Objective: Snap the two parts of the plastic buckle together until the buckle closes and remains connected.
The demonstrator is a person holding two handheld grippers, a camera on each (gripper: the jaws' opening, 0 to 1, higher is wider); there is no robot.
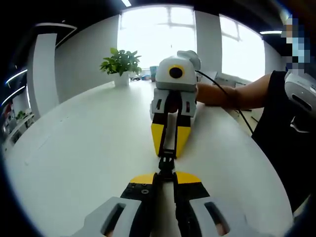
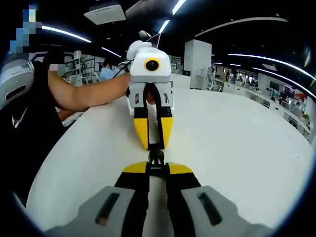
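white table (image 1: 74, 148), tools nose-to-nose, gripping buckle (image 1: 166, 160)

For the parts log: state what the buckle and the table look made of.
Buckle: black, apparently moulded plastic with a matte look, held between both grippers; too small for more detail.
Table: smooth white top, faint sheen from window light; laminate or painted board, cannot tell which.

most of the black buckle (image 1: 167, 162) is hidden between the closed jaws of the left gripper (image 1: 166, 174) and the right gripper (image 1: 168, 148), so whether its two parts are latched cannot be told. in the right gripper view the buckle (image 2: 156, 159) is equally pinched and too small to read.
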